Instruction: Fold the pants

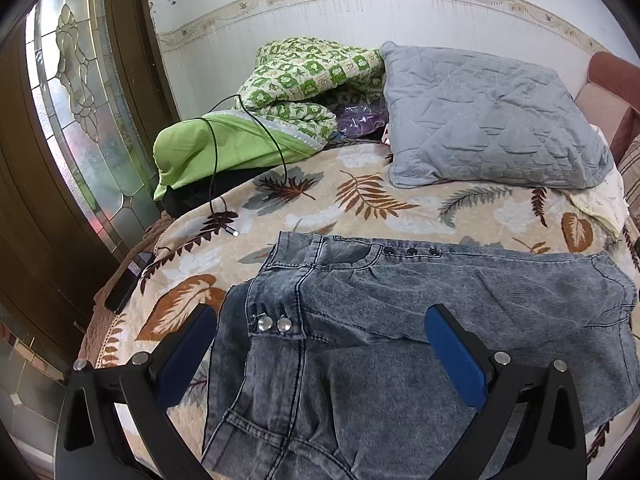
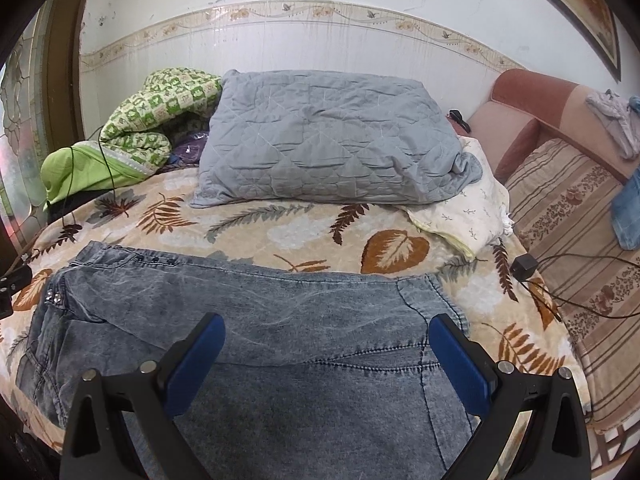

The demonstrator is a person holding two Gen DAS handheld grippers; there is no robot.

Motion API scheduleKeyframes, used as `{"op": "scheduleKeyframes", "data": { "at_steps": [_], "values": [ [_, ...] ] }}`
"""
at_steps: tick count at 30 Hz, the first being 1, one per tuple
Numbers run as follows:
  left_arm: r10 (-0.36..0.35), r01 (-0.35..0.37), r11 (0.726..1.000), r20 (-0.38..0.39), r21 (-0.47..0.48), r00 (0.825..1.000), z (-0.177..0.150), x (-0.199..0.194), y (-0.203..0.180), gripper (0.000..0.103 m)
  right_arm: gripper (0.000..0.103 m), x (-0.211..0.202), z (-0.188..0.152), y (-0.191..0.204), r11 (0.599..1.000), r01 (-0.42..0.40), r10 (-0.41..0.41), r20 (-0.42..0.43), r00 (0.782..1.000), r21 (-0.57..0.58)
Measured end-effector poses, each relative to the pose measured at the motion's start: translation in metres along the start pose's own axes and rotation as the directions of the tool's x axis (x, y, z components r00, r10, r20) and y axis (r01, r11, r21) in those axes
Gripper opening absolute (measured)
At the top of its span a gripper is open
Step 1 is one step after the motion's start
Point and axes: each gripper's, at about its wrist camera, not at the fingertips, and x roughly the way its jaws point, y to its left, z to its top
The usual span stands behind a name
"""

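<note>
Pants (image 2: 256,308) lie across the bed (image 2: 320,240), just in front of the grey pillow (image 2: 328,148), apparently already doubled leg over leg. Both tongs hang over them with jaws spread and empty: left gripper (image 1: 320,360) by the waistband, right gripper (image 2: 326,364) toward the hem end. Next, I'd guess, each must pinch an edge and fold across.

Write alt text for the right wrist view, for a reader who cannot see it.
Grey acid-washed jeans lie spread across a leaf-print bedspread, with the right tongs open above them, holding nothing. Behind sit a grey quilted pillow and a green patterned quilt; a pink sofa stands to the right.
</note>
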Motion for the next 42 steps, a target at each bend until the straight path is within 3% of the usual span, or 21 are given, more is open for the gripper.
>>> {"op": "scheduleKeyframes", "data": {
  "at_steps": [6,9,11,16,19,22,24,26,30,35,38,40,42],
  "values": [
    [-0.001,0.001,0.999,-0.007,0.034,1.000,0.010,0.023,-0.005,0.103,0.103,0.024,0.011,-0.015,1.000,0.009,-0.008,-0.025,1.000,0.022],
    [-0.056,0.059,0.997,-0.060,0.052,0.997,0.022,0.047,-0.001,0.103,0.103,0.045,0.018,-0.031,0.999,0.027,-0.026,-0.054,0.998,0.018],
    [-0.100,0.107,0.992,-0.123,0.059,0.987,0.037,0.074,0.008,0.103,0.103,0.062,0.022,-0.045,0.999,0.037,-0.037,-0.080,0.996,0.003],
    [-0.072,0.086,0.995,-0.239,0.046,0.968,0.085,0.155,0.039,0.103,0.103,0.128,0.033,-0.104,0.997,0.011,0.008,-0.221,0.975,0.082],
    [-0.099,0.107,0.994,-0.290,0.012,0.952,0.106,0.194,0.053,0.103,0.103,0.170,0.036,-0.140,0.989,0.019,0.025,-0.297,0.954,0.146],
    [-0.142,0.149,0.989,-0.351,-0.007,0.926,0.110,0.224,0.053,0.103,0.103,0.197,0.036,-0.164,0.979,0.009,0.059,-0.330,0.942,0.203],
    [-0.102,0.119,0.993,-0.385,0.020,0.917,0.107,0.240,0.049,0.102,0.103,0.209,0.036,-0.173,0.972,-0.002,0.085,-0.342,0.936,0.237],
    [-0.118,0.121,0.992,-0.421,-0.018,0.899,0.099,0.256,0.050,0.093,0.103,0.221,0.036,-0.180,0.962,-0.026,0.125,-0.354,0.927,0.271],
    [-0.203,0.172,0.979,-0.486,-0.109,0.850,0.082,0.274,0.053,0.061,0.103,0.235,0.032,-0.199,0.947,-0.043,0.164,-0.361,0.918,0.319],
    [-0.198,0.177,0.980,-0.473,-0.089,0.859,0.074,0.276,0.046,0.061,0.102,0.244,0.034,-0.212,0.923,-0.085,0.222,-0.340,0.914,0.374],
    [-0.206,0.183,0.979,-0.470,-0.095,0.858,0.073,0.279,0.046,0.064,0.101,0.253,0.037,-0.214,0.930,-0.065,0.202,-0.355,0.913,0.363],
    [-0.206,0.187,0.978,-0.464,-0.088,0.862,0.072,0.279,0.045,0.065,0.096,0.265,0.034,-0.215,0.927,-0.067,0.217,-0.384,0.897,0.369],
    [-0.208,0.191,0.978,-0.457,-0.085,0.865,0.073,0.280,0.046,0.066,0.079,0.278,0.027,-0.212,0.920,-0.076,0.251,-0.429,0.868,0.384]
  ]
}}
